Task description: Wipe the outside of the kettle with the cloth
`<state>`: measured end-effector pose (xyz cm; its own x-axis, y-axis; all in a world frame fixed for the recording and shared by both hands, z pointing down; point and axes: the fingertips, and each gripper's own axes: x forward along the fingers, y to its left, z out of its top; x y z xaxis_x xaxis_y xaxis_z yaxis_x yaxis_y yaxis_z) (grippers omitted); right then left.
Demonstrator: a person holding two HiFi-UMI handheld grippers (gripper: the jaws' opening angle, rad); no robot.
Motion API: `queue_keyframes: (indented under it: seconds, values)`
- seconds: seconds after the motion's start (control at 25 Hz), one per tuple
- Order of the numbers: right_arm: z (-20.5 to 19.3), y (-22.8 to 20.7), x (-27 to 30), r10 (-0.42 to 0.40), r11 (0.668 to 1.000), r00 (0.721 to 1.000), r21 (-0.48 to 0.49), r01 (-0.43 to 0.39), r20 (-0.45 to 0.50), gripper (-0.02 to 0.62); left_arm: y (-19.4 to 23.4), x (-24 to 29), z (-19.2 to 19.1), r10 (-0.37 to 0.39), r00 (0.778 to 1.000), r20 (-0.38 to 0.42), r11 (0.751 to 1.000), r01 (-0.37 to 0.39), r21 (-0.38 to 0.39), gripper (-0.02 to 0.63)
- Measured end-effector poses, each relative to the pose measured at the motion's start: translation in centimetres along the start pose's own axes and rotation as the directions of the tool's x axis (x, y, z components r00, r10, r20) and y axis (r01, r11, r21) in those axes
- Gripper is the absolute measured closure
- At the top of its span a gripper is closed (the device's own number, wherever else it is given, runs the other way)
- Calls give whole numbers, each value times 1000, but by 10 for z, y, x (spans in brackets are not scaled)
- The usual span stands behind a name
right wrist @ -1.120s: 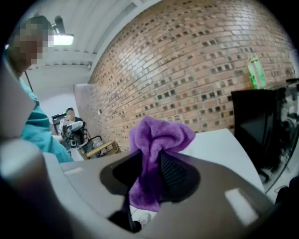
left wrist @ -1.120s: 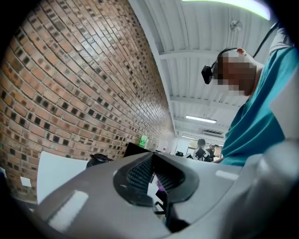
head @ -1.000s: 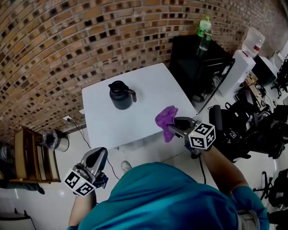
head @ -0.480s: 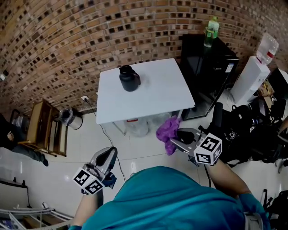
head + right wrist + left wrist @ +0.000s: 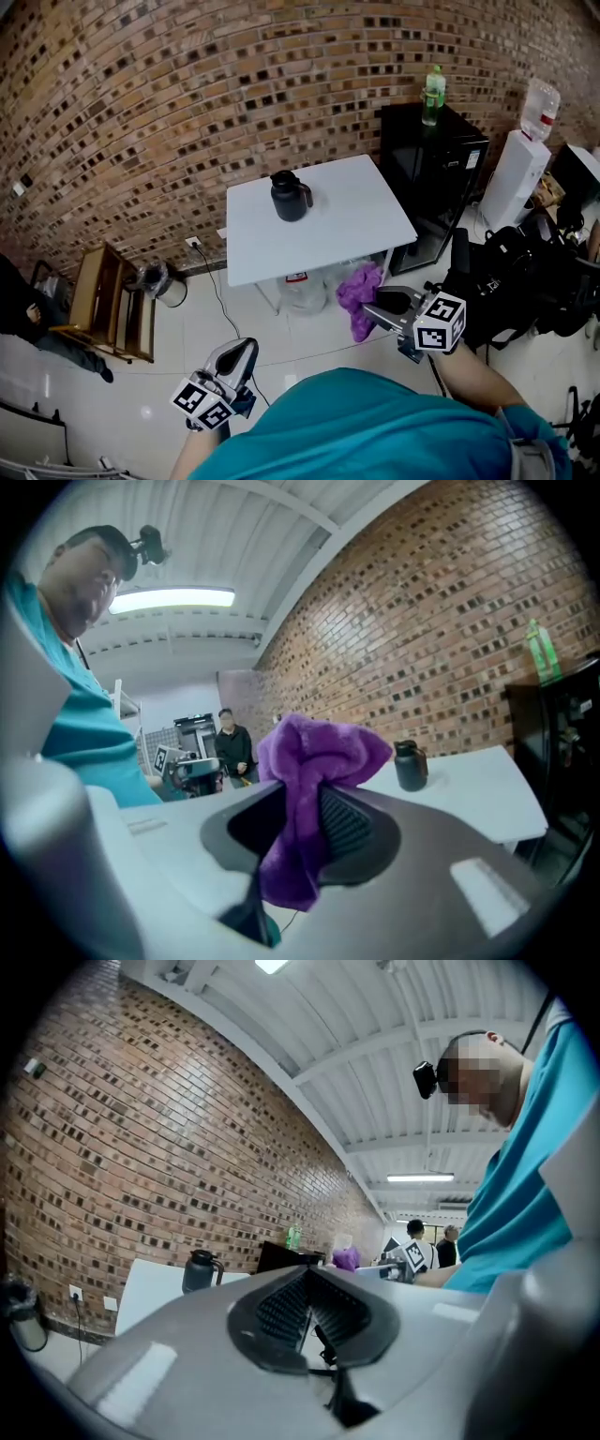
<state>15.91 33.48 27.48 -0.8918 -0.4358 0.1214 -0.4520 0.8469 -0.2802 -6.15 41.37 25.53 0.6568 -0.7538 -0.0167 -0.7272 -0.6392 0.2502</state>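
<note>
While the person is standing well back from the tabletop [image 5: 352,211], no wiping is happening yet; the step in hand looks like carrying the cloth to the kettle.

In the head view, the kettle [image 5: 291,195] is standing upright toward the tabletop's 10 o'clock corner, with its handle pointing to about 3 o'clock. The right gripper [image 5: 378,308], at 4 o'clock in the frame, is pinching the purple cloth [image 5: 359,298], which is bunching out past its tips over the floor. The left gripper [image 5: 244,347] is hanging low at 7 o'clock, well apart from everything.

In the left gripper view, its jaws are pressing together on nothing, and the kettle [image 5: 199,1271] is showing small at 9 o'clock of the tips.

In the right gripper view, the jaws are clamping the cloth [image 5: 314,789] near its middle, a puff rising above the tips and a tail hanging below; the kettle [image 5: 410,764] is sitting far off at about 3 o'clock.

To do this well, I judge that the puff should be leading into the kettle's wall, so that fabric and not hard jaw is touching it. The left gripper will probably be needing to spread and steady the handle or lid, since a light kettle could be sliding or tipping under the strokes.
</note>
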Motion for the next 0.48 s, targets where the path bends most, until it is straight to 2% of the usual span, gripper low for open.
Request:
queue_keyframes:
  seconds: [0.48]
  values:
    - [-15,20,12,-43,995,995,-90,36,-87,491,3,-4,10,-34,998,45,999,34,2,601]
